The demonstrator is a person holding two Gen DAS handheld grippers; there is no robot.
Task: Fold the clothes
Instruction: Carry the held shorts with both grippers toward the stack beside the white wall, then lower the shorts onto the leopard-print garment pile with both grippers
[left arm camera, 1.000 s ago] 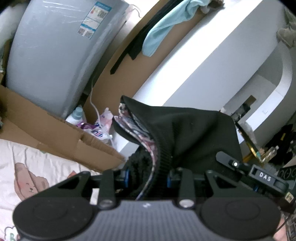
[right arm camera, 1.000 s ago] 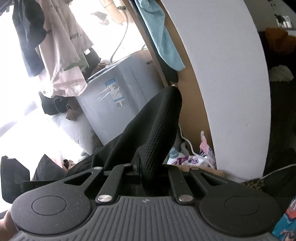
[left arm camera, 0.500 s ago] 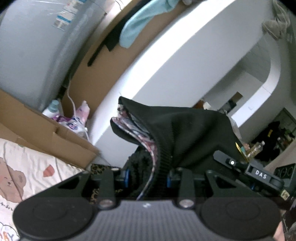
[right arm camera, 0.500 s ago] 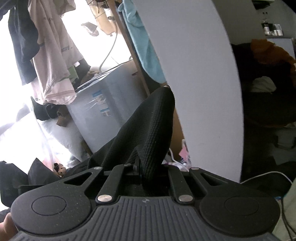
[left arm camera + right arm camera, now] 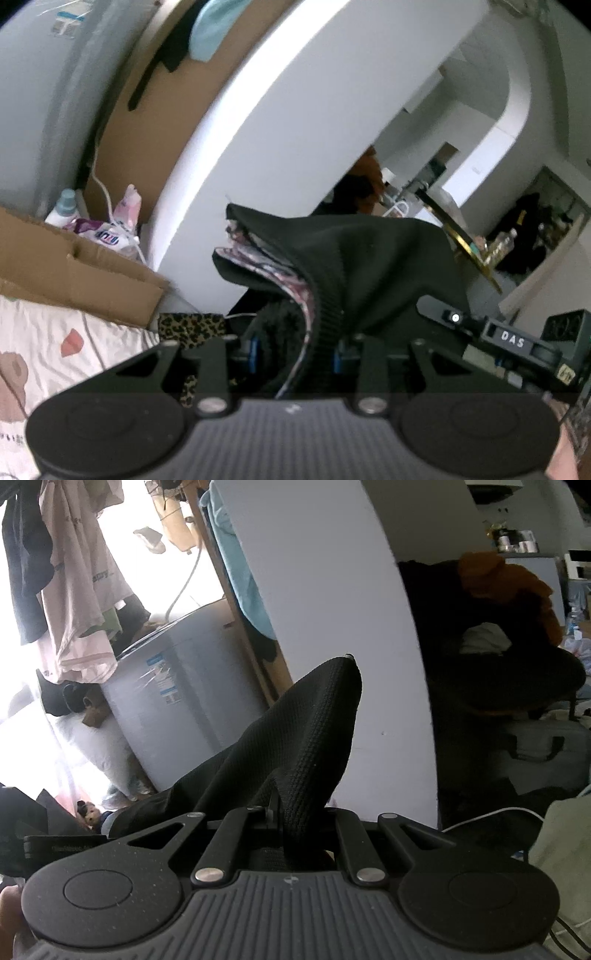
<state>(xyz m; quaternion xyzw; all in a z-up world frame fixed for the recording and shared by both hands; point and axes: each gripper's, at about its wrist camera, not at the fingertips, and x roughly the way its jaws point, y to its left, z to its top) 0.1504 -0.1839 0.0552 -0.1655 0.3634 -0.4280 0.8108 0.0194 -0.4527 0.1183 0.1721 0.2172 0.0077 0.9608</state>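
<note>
A black garment [image 5: 369,258] with a pink patterned lining [image 5: 280,273] is held up between 2 grippers. The left gripper [image 5: 291,350] pinches its thick ribbed edge; the cloth rises ahead of it and drapes to its right. The right gripper [image 5: 291,823] is pressed tight on a fold [image 5: 314,731] that stands up ahead. A white wall [image 5: 332,627] is beyond; a printed sheet [image 5: 55,350] lies lower left of the left gripper.

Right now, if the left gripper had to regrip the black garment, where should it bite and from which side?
Probably the ribbed hem edge of the black garment, approached from below along the left gripper: that thick, folded band stands upright with its patterned lining exposed, giving firm layers to pinch.
</note>
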